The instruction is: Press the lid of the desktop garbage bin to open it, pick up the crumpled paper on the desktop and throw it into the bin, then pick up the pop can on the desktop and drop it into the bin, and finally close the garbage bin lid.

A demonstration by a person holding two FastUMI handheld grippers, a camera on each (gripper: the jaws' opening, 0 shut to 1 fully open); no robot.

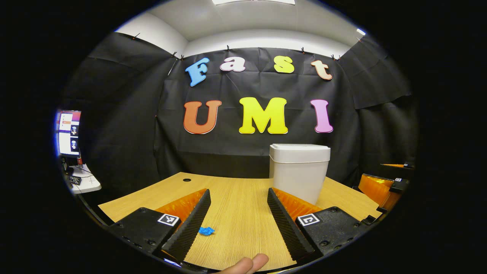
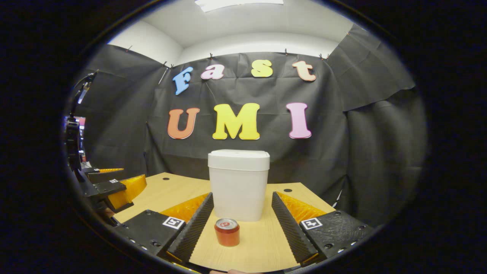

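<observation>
I have one bin (image 2: 238, 184), one can (image 2: 227, 232) and one ball of paper (image 1: 206, 231) to deal with, on a single wooden desk (image 1: 239, 213).

In the right gripper view the bin stands at centre frame with its lid (image 2: 239, 159) down flat, so I judge the first press is not yet made. It looks like light plastic; I'd push down on the lid top squarely rather than at an edge, since an empty bin could skid or tip.

The can stands upright in the lower centre of that view, just in front of the bin and between the fingers of my right gripper (image 2: 240, 224), which is spread wide and grips nothing. A thin metal can is stiff enough but smooth and dents easily; I'd take it across the middle of its round wall with moderate squeeze.

In the left gripper view the blue crumpled paper lies at lower left, right beside the inner edge of one finger of my left gripper (image 1: 239, 219), also released and empty. It will be nearly weightless and soft, so a firm pinch through its bulk should do. The bin sits right of centre there.
</observation>
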